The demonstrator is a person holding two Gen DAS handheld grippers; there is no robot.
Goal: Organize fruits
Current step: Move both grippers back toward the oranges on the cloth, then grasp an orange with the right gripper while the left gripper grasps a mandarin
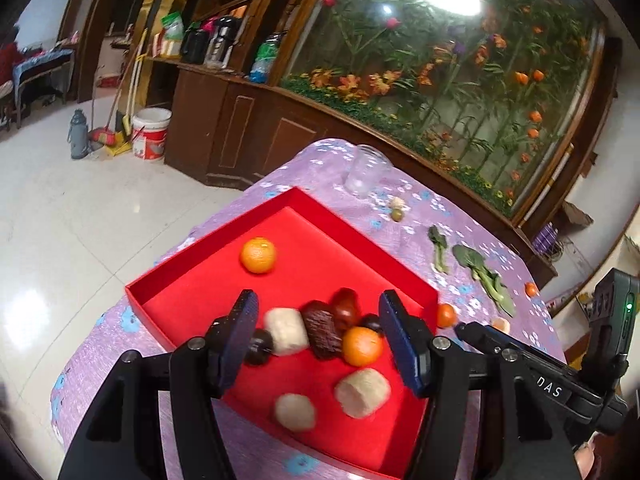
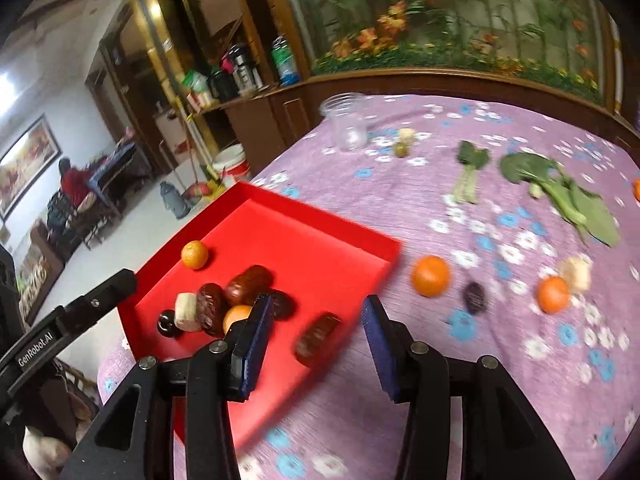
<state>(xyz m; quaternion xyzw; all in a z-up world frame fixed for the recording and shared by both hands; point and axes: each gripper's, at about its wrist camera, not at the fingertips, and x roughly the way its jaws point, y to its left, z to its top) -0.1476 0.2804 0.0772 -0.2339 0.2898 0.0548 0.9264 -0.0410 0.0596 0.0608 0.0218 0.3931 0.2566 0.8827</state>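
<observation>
Left wrist view: the left gripper (image 1: 316, 320) hangs over the near half of the red tray (image 1: 168, 280), its jaws partly open with nothing pressed between the pads. Below and between the jaws a cluster lies on the tray floor: a pale chunk (image 1: 286, 331), a brown date (image 1: 322, 330), a glossy red date (image 1: 346, 307), a tangerine (image 1: 362, 346) and a dark plum (image 1: 259, 346). Two more pale chunks (image 1: 362, 393) sit nearer the camera. A lone orange (image 1: 258, 255) rests apart toward the tray's far corner. Just outside the tray's right edge a small orange (image 1: 446, 315) lies on the purple flowered cloth (image 1: 404, 240). Farther off on the cloth are green leaves (image 1: 484, 272) and a clear jar (image 1: 366, 172). The right gripper's black body shows at the right edge.

Right wrist view: the right gripper (image 2: 316, 328) is over the tray's right rim (image 2: 384, 258), jaws partly open and gripping nothing. A brown date (image 2: 318, 338), blurred, shows between the jaws, inside the tray near its edge; whether it lies on the floor cannot be told. The fruit cluster sits left of the left finger (image 2: 256, 344). On the cloth right of the tray lie an orange (image 2: 431, 275), a dark date (image 2: 474, 298), another orange (image 2: 553, 294) touching a pale piece (image 2: 576, 274), and the leaves beyond.
</observation>
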